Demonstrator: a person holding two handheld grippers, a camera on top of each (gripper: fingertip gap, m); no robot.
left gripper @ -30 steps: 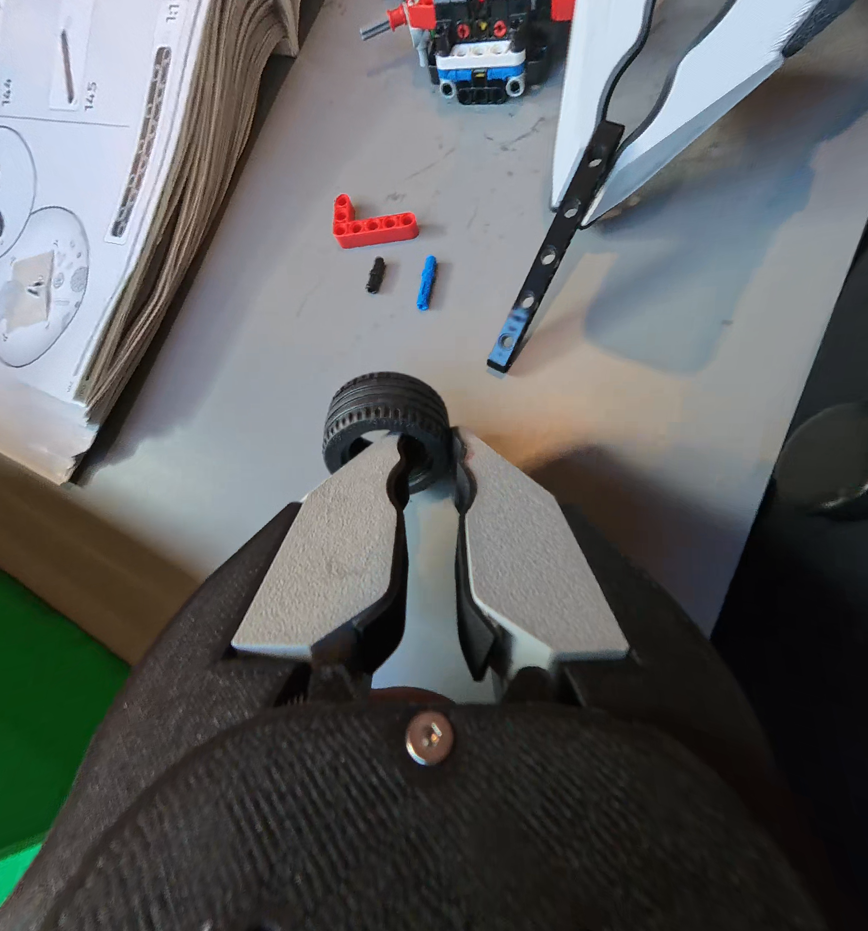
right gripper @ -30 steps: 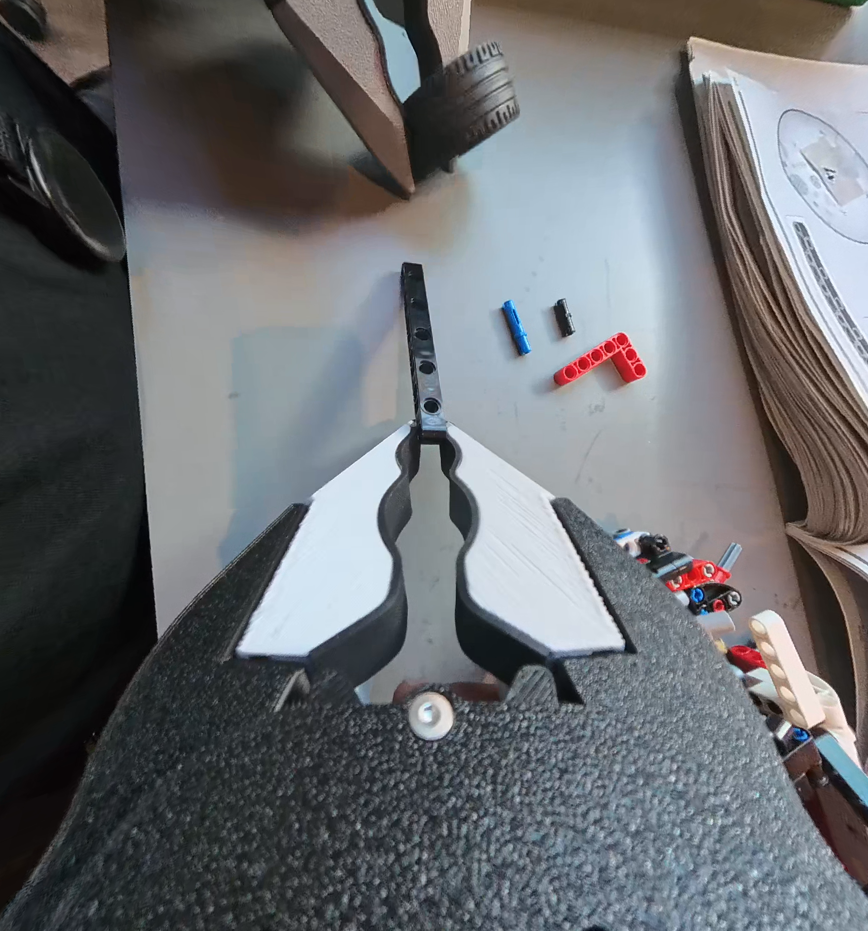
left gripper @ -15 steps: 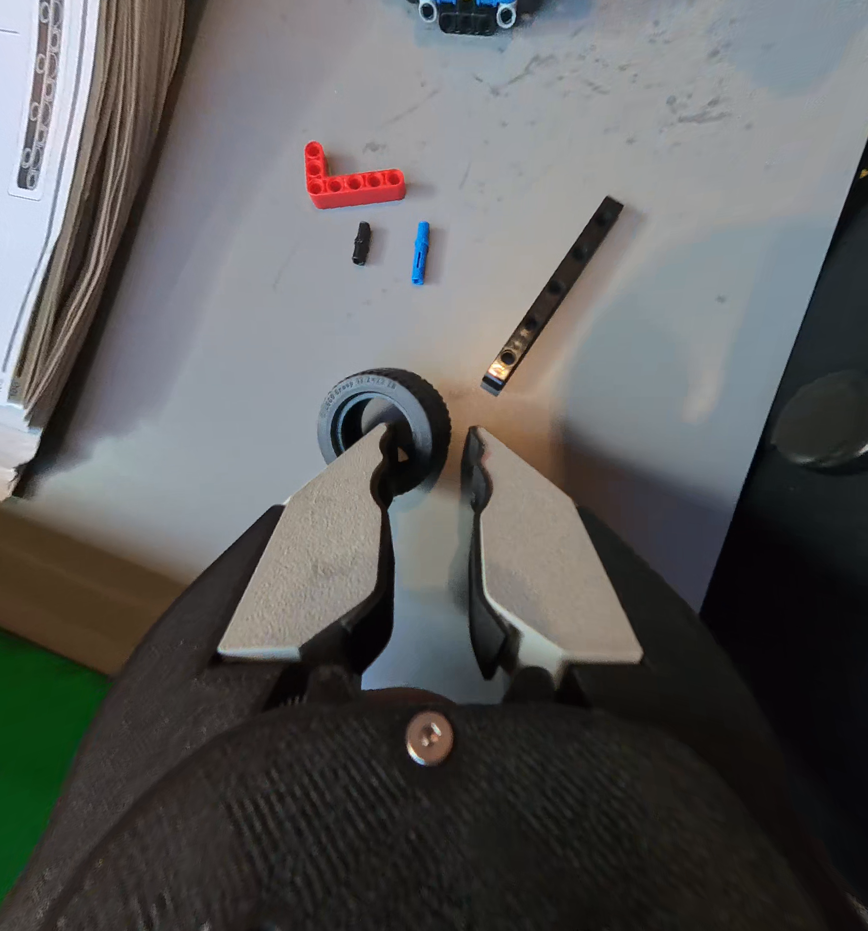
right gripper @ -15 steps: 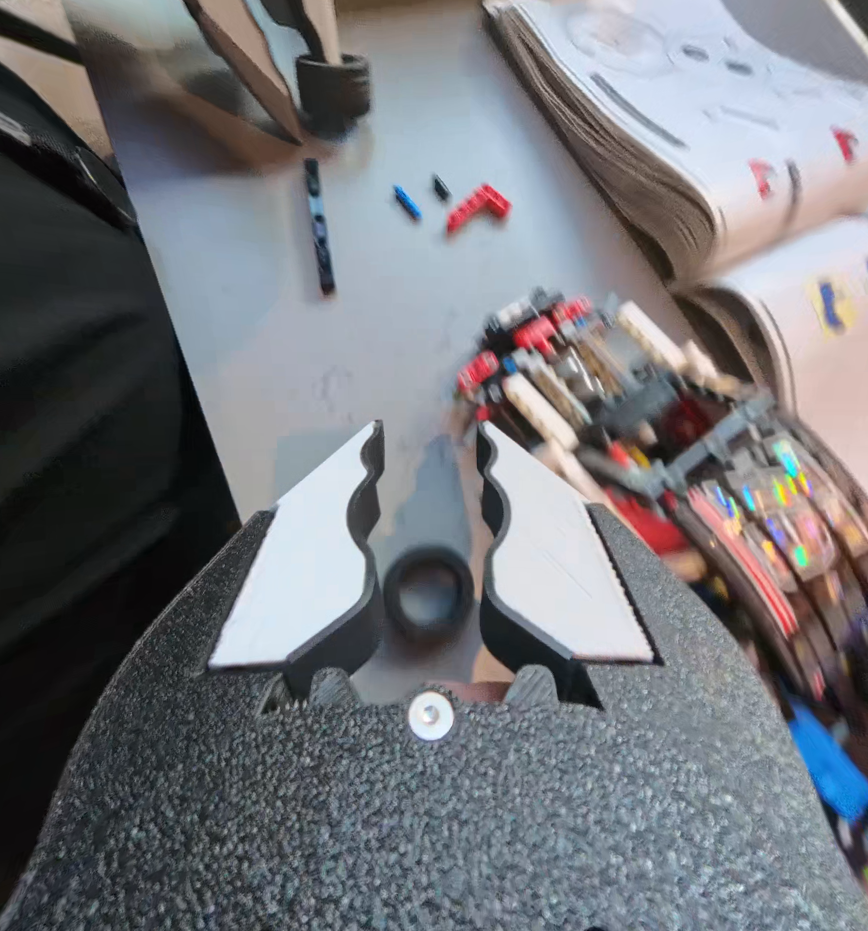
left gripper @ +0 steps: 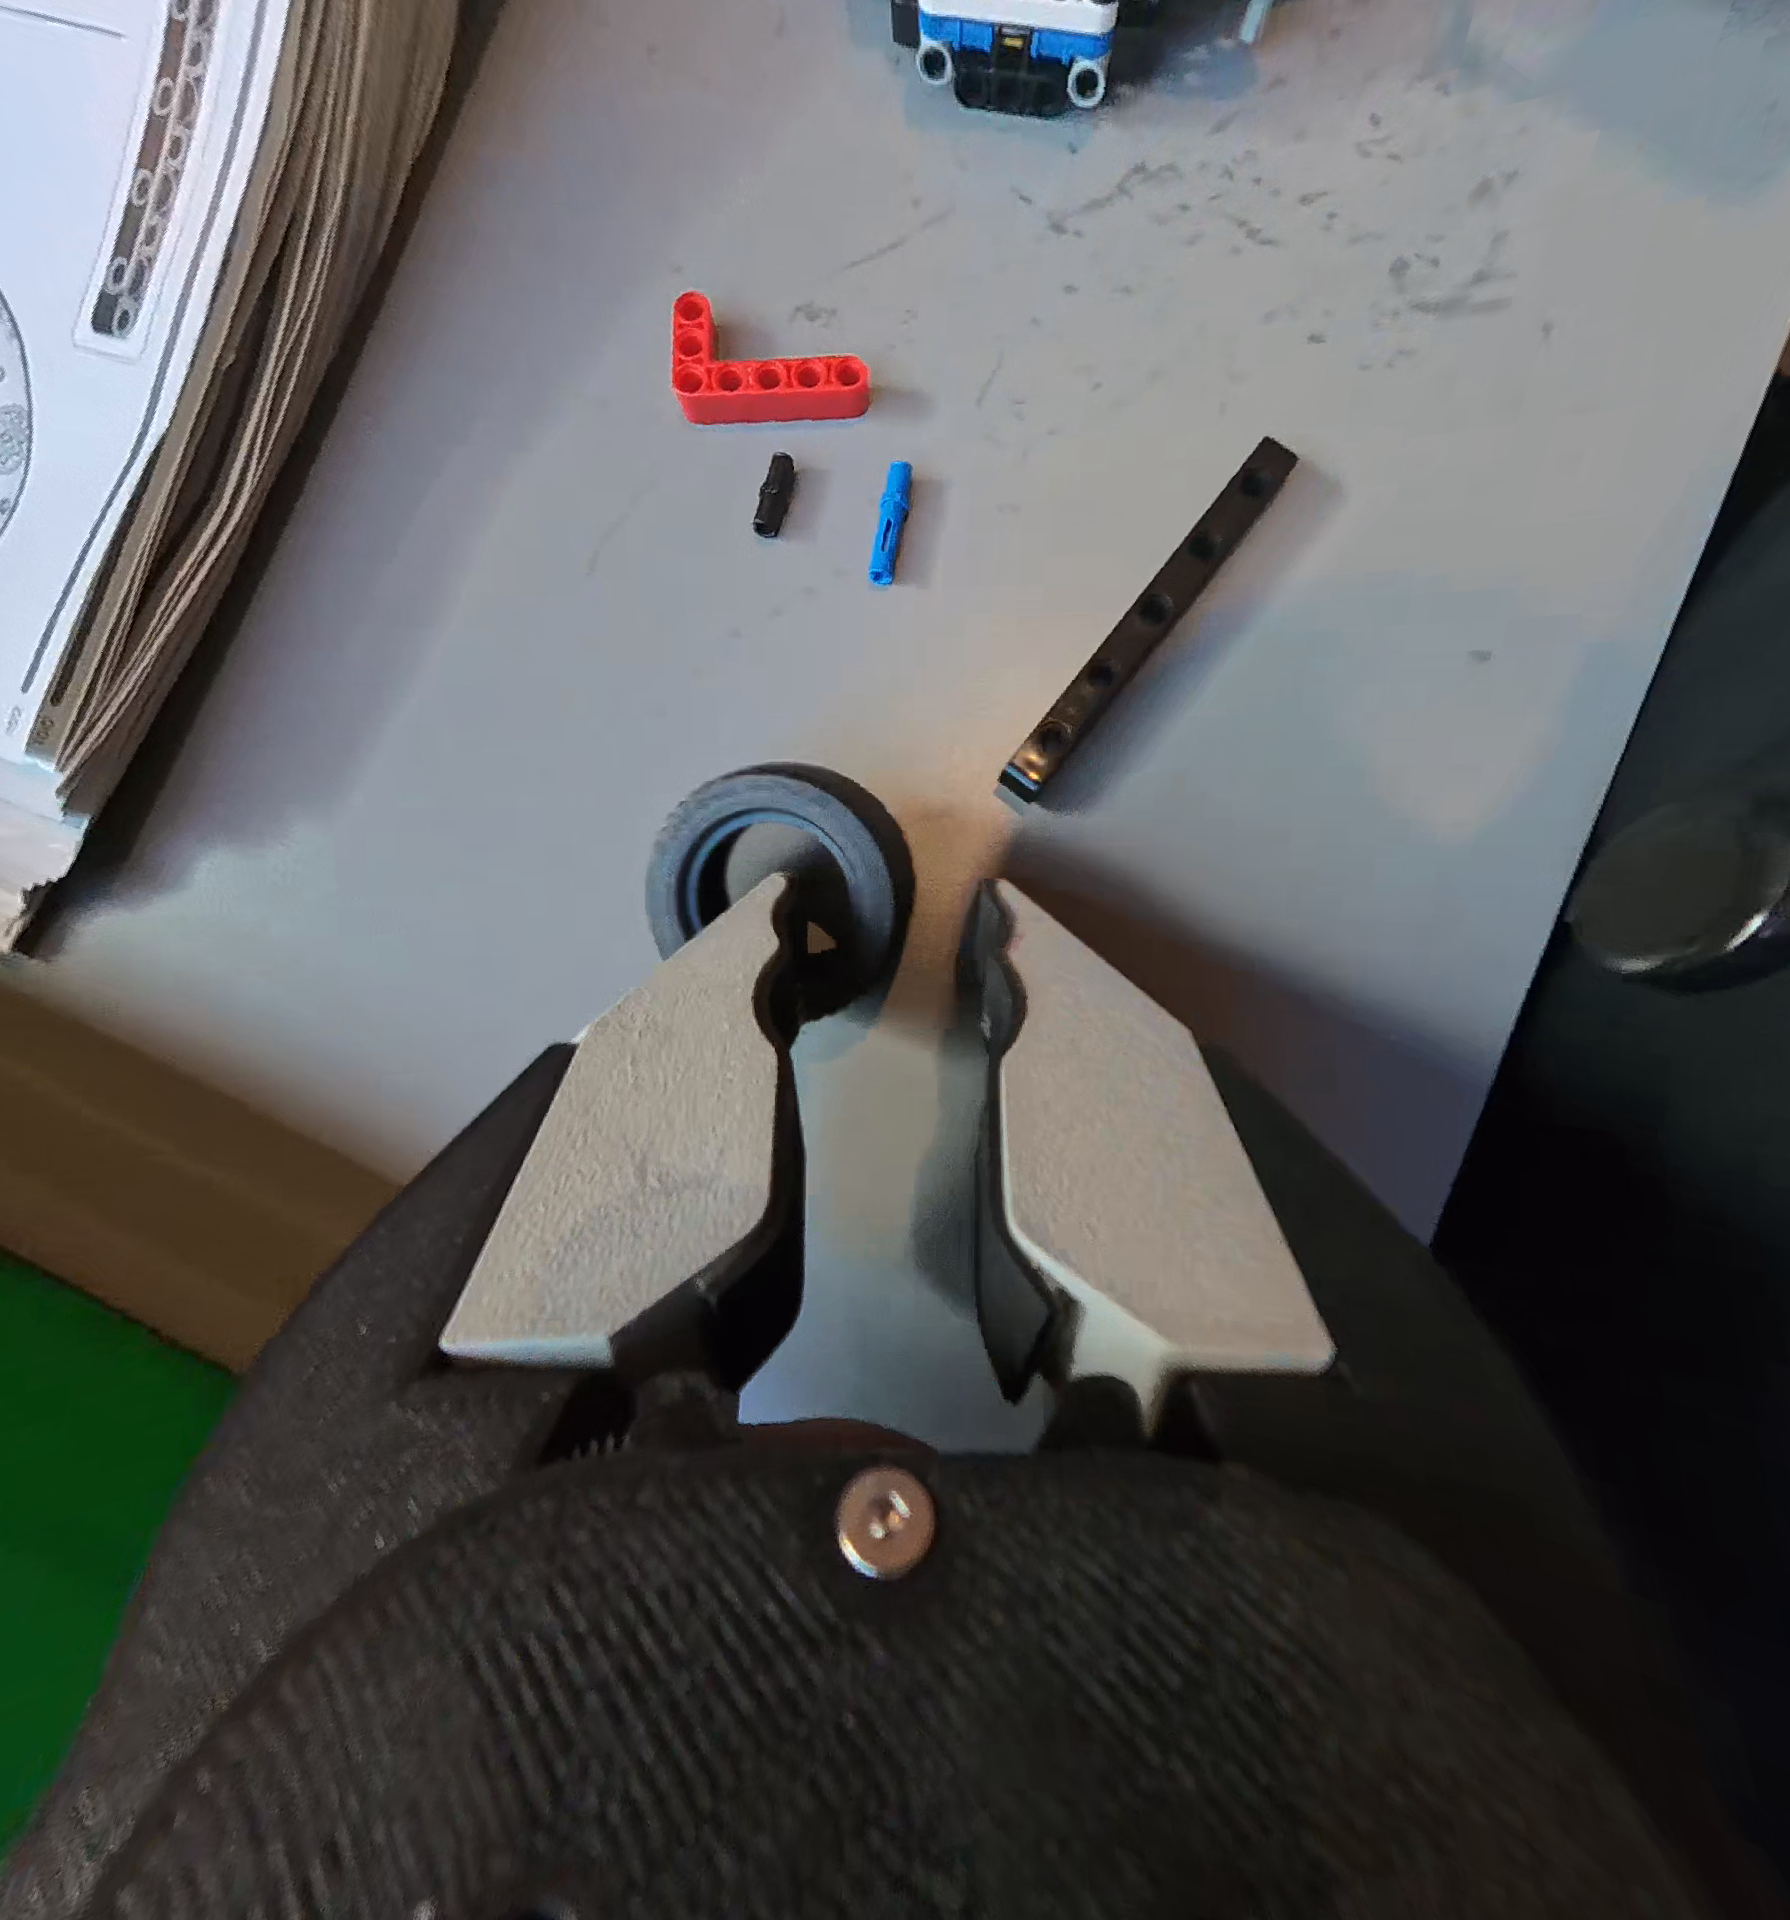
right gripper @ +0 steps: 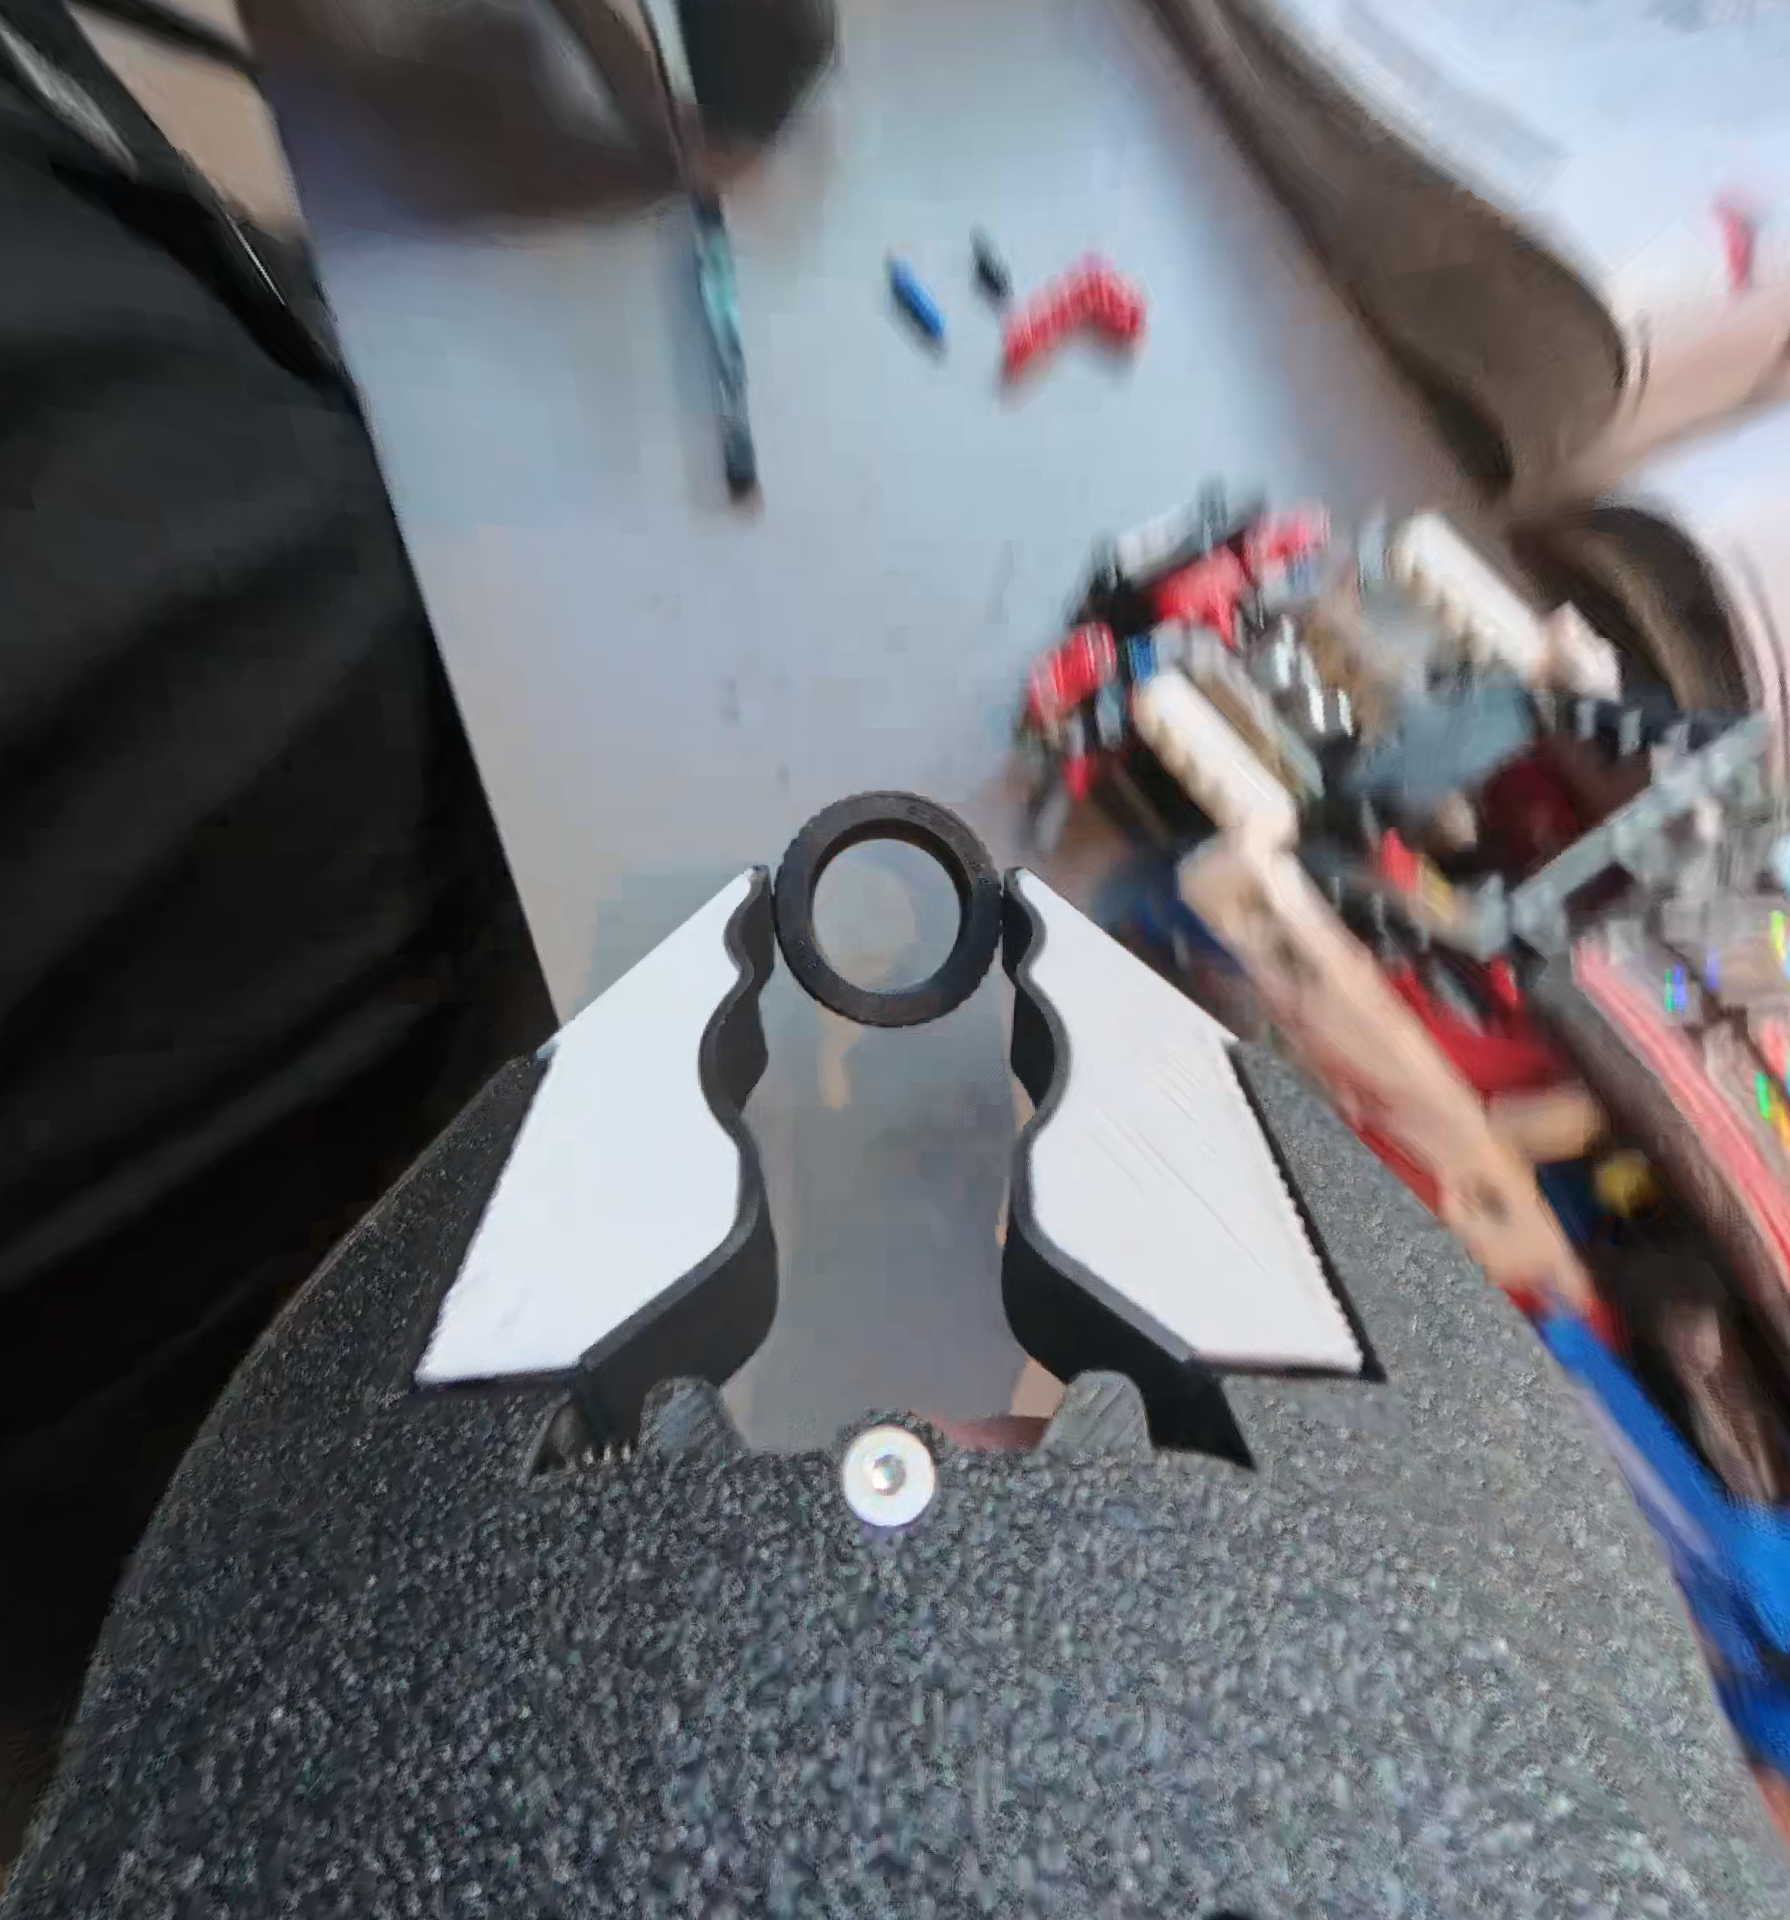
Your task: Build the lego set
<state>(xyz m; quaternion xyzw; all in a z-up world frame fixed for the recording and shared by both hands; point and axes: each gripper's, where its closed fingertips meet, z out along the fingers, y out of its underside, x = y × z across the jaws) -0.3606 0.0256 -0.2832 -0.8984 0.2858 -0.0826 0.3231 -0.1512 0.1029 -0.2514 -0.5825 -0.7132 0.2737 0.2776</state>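
On the grey table (left gripper: 1286,260), my right gripper (right gripper: 889,899) grips a black ring tire (right gripper: 886,821) between its fingers. My left gripper (left gripper: 880,904) is open, one finger inside a second black tire (left gripper: 860,831) lying flat.

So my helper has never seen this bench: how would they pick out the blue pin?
Start at the manual on the grey table. Beside it lies the red L-beam; just below it are two pins, and the blue pin is the longer one.
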